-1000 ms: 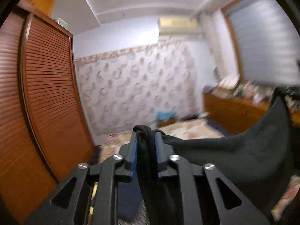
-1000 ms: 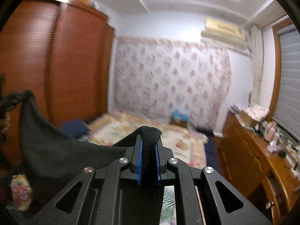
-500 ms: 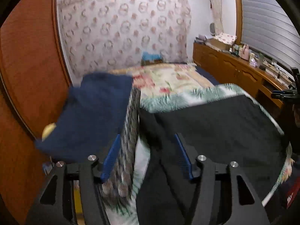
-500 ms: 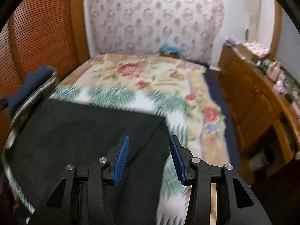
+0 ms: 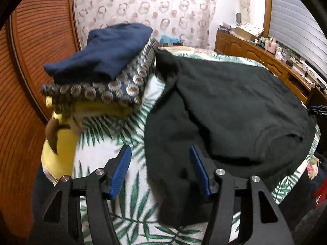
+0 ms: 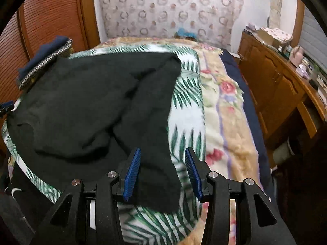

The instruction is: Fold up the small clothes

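Observation:
A black long-sleeved top (image 5: 235, 106) lies spread on a palm-leaf cloth (image 5: 98, 149) on the bed. It also shows in the right wrist view (image 6: 85, 102). My left gripper (image 5: 160, 169) is open, its blue pads either side of the top's left sleeve end, not touching it. My right gripper (image 6: 162, 173) is open over the right sleeve end (image 6: 157, 179), empty.
A stack of folded clothes (image 5: 106, 67), navy on top, patterned and yellow below, sits at the left of the cloth, also in the right wrist view (image 6: 43, 61). A wooden wardrobe (image 5: 26, 81) stands left. A wooden dresser (image 6: 282, 85) runs along the right. A floral bedspread (image 6: 224, 122) lies beyond.
A second ago both grippers were shut on the black top, held up in the air. They lowered it onto the bed, opened, and now hover low over the sleeve ends.

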